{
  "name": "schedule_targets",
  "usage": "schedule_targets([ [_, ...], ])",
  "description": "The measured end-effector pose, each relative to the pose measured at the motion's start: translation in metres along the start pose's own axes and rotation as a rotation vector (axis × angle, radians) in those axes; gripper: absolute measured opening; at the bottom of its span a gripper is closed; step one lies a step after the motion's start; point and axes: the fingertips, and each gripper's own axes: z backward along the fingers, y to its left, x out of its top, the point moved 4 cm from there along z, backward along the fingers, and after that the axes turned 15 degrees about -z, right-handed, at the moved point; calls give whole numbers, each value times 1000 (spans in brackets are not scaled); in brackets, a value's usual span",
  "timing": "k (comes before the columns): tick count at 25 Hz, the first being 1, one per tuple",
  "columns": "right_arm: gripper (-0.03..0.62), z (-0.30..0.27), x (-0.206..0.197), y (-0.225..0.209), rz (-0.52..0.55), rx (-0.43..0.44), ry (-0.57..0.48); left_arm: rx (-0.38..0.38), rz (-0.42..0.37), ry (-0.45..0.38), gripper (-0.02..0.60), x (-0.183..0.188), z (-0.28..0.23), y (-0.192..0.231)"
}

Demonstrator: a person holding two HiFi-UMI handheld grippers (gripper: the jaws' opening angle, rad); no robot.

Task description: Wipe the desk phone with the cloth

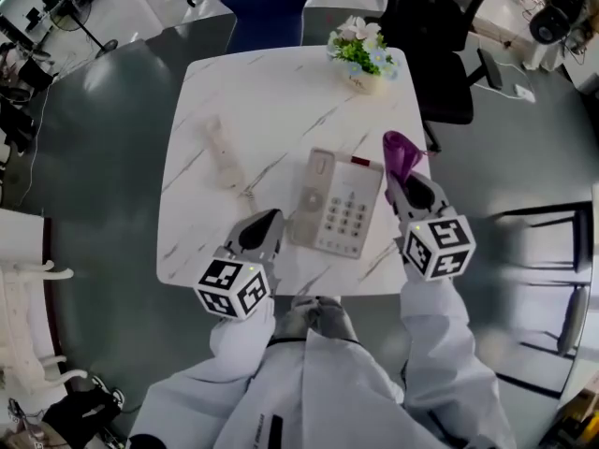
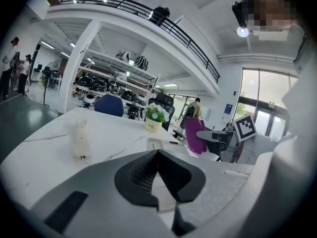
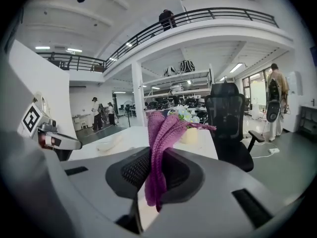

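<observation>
Marble-white table (image 1: pixel 234 92) from the head view, desk phone (image 1: pixel 339 206) near its front edge, between left gripper (image 1: pixel 267 221) and right gripper (image 1: pixel 410 181). Handset (image 1: pixel 221 152) off the base, lying apart to the left; flower pot (image 1: pixel 363 59) at the far edge. From the left gripper view, jaws closed together, nothing between. From the right gripper view, jaws clamped on purple cloth (image 3: pixel 163 128), sticking up past the tips.

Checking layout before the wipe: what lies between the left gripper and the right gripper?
The desk phone lies between the left gripper and the right gripper, which is shut on the purple cloth. The head view shows this.
</observation>
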Motion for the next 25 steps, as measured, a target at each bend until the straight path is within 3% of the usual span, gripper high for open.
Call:
schedule_targets([
  [10,41,-35,-5,-1,172,-24,60,-43,19,31,-3,-10,-18,4],
  [25,41,-54,-34,10,201,41,197,-57,38,50,-2,-16,-25,1],
])
